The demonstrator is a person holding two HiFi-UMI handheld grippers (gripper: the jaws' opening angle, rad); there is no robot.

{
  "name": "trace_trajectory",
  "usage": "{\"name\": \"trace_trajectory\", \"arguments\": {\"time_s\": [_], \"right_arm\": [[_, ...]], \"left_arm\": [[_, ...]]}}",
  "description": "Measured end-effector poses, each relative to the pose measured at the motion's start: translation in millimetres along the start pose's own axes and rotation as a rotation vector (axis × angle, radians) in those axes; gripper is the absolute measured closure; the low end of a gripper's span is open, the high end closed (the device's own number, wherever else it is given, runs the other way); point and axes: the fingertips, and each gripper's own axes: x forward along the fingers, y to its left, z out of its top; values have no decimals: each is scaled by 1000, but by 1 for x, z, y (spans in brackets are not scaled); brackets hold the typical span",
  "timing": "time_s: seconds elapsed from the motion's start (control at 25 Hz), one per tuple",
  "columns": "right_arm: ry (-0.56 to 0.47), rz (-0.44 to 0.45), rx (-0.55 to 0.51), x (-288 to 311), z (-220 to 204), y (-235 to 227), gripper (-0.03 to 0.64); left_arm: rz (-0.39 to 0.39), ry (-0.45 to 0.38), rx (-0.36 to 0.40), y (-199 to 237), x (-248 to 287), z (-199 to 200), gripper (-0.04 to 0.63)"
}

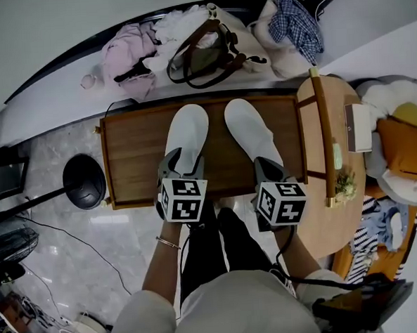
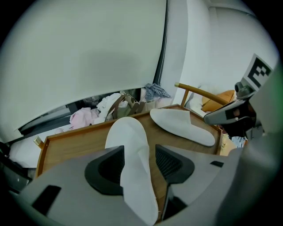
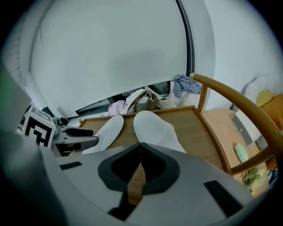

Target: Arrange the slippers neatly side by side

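The left gripper has its jaws apart around the heel of the left slipper, while the right gripper's jaws are closed at the heel of the right slipper. Both slippers lie on the wooden tabletop, toes close and heels splayed. Closing on the soft heel could crumple it, and nudging with closed jaws may pivot one toe onto the other.

No words, brands or numbers can be read; the left marker cube and right marker cube show only black-and-white square patterns.
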Motion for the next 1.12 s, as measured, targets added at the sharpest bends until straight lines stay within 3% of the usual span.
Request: {"name": "trace_trajectory", "arguments": {"time_s": [0.44,1.12], "right_arm": [[17,-14,26,3,-7,-9,583],[17,-14,31,2,-4,-14,583]], "left_arm": [[-7,76,31,3,19,-2,362],[-32,94,-93,7,25,-3,451]]}}
